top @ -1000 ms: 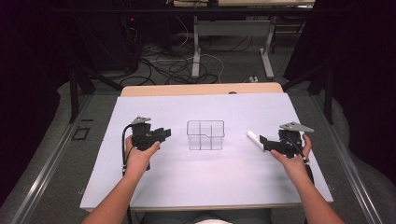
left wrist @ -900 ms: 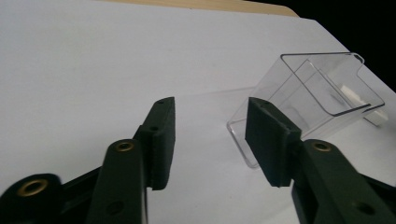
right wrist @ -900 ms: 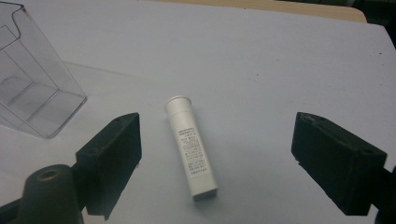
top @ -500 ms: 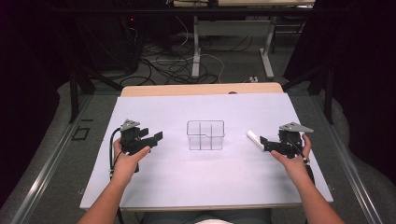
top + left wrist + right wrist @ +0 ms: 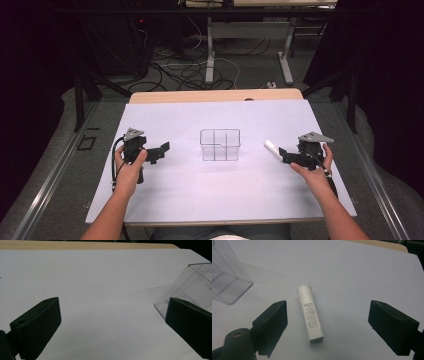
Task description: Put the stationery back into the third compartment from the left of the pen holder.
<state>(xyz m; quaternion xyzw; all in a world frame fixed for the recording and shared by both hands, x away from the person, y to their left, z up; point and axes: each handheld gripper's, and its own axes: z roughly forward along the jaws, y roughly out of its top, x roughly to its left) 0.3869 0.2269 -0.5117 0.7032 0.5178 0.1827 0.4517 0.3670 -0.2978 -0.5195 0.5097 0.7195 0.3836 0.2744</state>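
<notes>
Here, a person seated at a white-covered table holds a black two-jaw gripper in each hand, with a white plastic tube, capped at one end and printed with small text, lying flat just ahead of the right gripper. That gripper's jaws stand wide apart with the tube on the table between and slightly beyond them, touching neither pad. The left gripper rests well off to the other side, its jaws having just been opening and now fully apart with nothing between them; only bare table lies ahead of it, and a corner of the clear plastic divided box sits beyond its right-hand jaw.

The step in hand looks like the approach to a pick: the right gripper is lined up on the tube but has not closed. The next move would likely call for easing forward and down until the pads flank the tube's round body across its width, then closing squarely so it does not roll away. The clear box, between the two grippers in the high view, seems the probable destination.

The tube's print is too small to read. The box's inner partitions are faint through the clear walls, and its far side is cut off in both gripper views.
</notes>
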